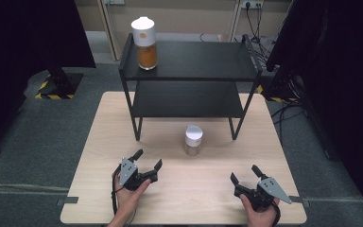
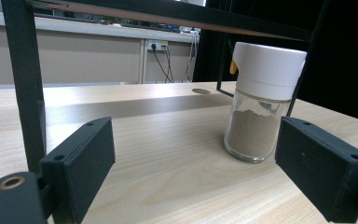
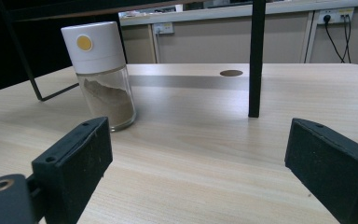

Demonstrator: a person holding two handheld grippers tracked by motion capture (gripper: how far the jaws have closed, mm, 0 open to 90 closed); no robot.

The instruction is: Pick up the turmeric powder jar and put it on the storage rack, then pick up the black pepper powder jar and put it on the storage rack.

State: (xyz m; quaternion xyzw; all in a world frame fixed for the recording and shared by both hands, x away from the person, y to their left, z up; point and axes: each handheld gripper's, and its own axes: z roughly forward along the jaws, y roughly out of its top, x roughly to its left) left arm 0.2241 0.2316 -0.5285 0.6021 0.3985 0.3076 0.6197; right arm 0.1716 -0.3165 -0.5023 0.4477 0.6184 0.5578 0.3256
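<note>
A small glass jar with a white lid (image 1: pixel 193 140) holds beige powder and stands upright on the wooden table (image 1: pixel 104 142), just in front of the black two-tier shelf (image 1: pixel 189 61). The same jar (image 2: pixel 261 107) appears ahead and to the right of my left jaws, and the jar (image 3: pixel 101 74) ahead and to the left of my right jaws. My left gripper (image 1: pixel 147 160) rests near the table's front left, open and empty. My right gripper (image 1: pixel 245 174) sits at the front right, open and empty too. A taller jar of orange powder (image 1: pixel 144 42) stands on the shelf's top left corner.
The shelf's legs (image 1: pixel 137 127) stand on the table behind the small jar; one leg (image 2: pixel 25 84) rises close on the left of the left gripper view, another leg (image 3: pixel 256 56) in the right gripper view. Dark curtains (image 1: pixel 23 56) and cables (image 1: pixel 283 109) flank the table.
</note>
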